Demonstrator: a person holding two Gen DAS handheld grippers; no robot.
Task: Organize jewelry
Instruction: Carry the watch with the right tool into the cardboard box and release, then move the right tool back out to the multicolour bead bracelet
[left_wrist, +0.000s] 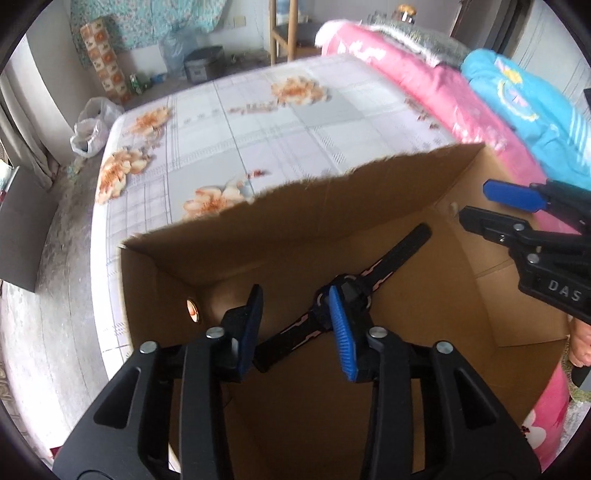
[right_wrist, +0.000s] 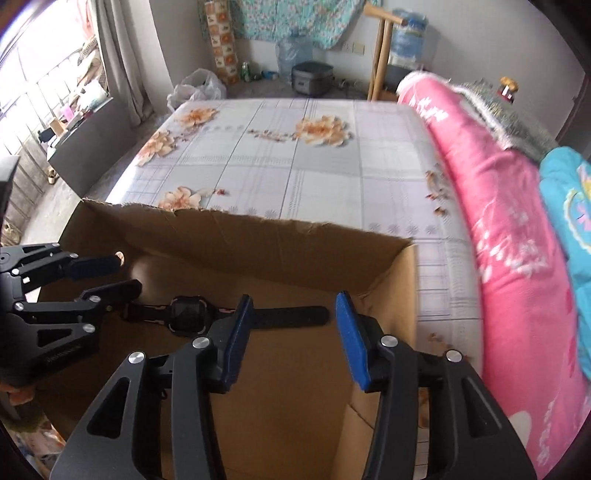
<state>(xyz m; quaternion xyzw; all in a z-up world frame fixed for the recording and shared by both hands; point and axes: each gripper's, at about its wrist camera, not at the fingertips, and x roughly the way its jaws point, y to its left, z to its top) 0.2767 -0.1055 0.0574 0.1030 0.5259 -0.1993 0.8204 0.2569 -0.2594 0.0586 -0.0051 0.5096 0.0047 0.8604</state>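
A black watch with a pink-trimmed strap (left_wrist: 354, 291) lies flat on the floor of an open cardboard box (left_wrist: 332, 206). It also shows in the right wrist view (right_wrist: 188, 314), inside the same box (right_wrist: 258, 251). My left gripper (left_wrist: 295, 328) is open above the watch, its jaws either side of the strap near the watch face, not closed on it. It shows at the left of the right wrist view (right_wrist: 107, 277). My right gripper (right_wrist: 295, 339) is open and empty over the box, to the right of the watch. It appears at the right of the left wrist view (left_wrist: 476, 206).
The box sits on a bed with a grey flowered sheet (right_wrist: 295, 166). A rolled pink quilt (right_wrist: 498, 221) and a blue blanket (right_wrist: 569, 206) lie along the right. Beyond the bed are a plastic bag (right_wrist: 195, 88), water jugs (right_wrist: 295, 55) and a wooden stand (right_wrist: 380, 48).
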